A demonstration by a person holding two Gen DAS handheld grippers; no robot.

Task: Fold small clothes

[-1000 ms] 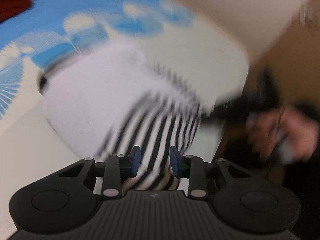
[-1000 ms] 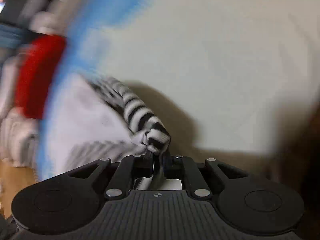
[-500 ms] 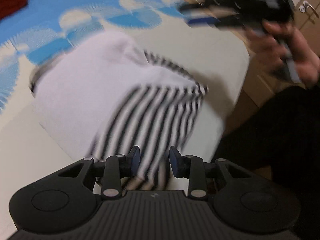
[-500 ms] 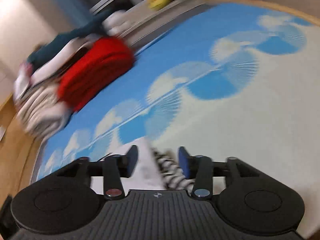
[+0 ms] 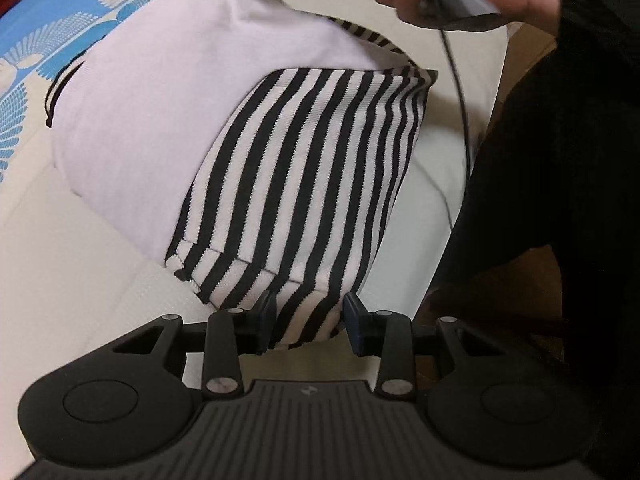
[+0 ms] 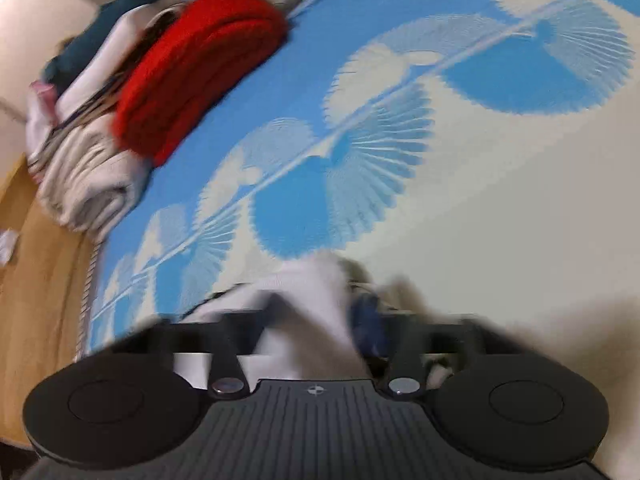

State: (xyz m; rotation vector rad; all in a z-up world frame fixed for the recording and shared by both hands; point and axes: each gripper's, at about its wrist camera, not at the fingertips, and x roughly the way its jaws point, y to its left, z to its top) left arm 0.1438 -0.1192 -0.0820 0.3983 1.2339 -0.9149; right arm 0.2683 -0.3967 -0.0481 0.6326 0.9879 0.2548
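on the bed (image 6: 500, 216) | 1 striped garment (image 5: 304, 184) | 2 grippers: left gripper (image 5: 310, 322) opening, right gripper (image 6: 320, 332) closing

Closing right tool (image 6: 320, 320) pinching white garment (image 6: 316, 304)

Bed (image 6: 500, 220) with blue-and-cream fan-print cover, striped garment (image 5: 304, 184) (partly white), folded clothes pile (image 6: 132, 92)

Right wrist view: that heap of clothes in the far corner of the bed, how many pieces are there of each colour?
Red: 1
Dark teal: 1
Cream or white, blurred, at least: 1
Total: at least 3; the blur hides any more.
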